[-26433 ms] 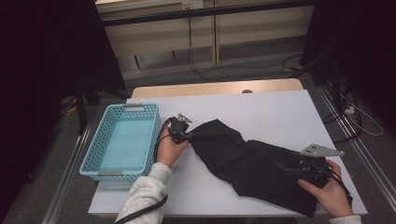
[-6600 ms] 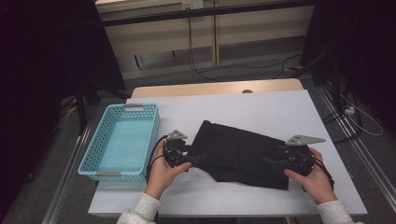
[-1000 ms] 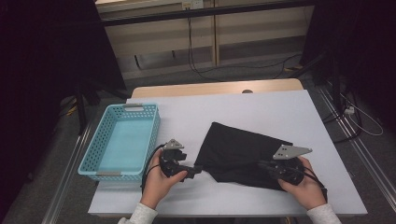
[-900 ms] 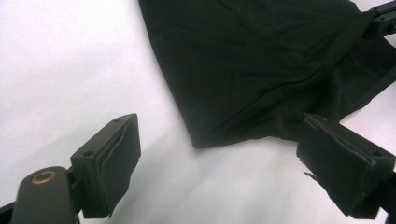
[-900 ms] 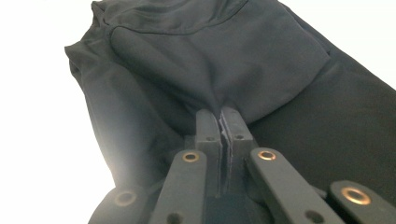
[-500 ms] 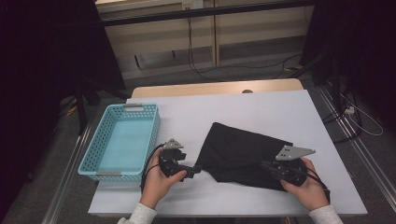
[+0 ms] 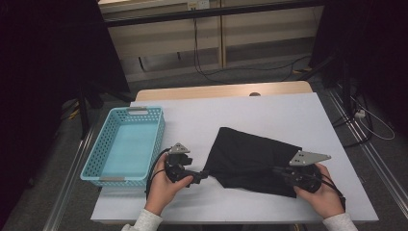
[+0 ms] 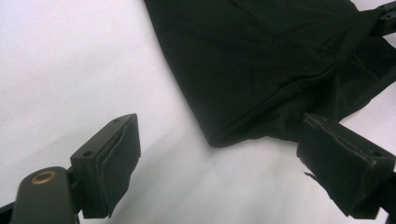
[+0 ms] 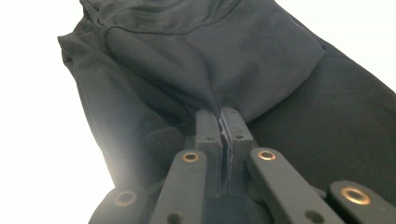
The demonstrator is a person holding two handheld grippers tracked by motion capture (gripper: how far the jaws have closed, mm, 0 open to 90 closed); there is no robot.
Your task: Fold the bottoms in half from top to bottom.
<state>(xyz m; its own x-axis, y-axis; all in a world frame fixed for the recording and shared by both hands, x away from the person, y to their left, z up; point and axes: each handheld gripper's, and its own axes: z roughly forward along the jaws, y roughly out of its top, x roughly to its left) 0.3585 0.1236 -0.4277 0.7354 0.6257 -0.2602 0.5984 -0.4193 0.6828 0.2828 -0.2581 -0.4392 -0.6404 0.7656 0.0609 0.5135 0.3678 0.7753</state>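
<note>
While your right gripper (image 7: 281, 172) stays clamped on the black garment (image 7: 252, 161) at its near-right edge, your left gripper (image 7: 201, 175) hangs released beside the near-left corner. Garment lies partly folded mid-table; final folds and the basket (image 7: 124, 147) look outstanding.

I've got the cloth (image 7: 252, 161) lying on the table (image 7: 269, 110), right of centre. The basket (image 7: 126, 144) sits on the table's left side. My left gripper (image 7: 204, 174) is between basket and cloth, at the cloth's near-left corner; my right gripper (image 7: 278, 170) is on its near-right edge.
</note>
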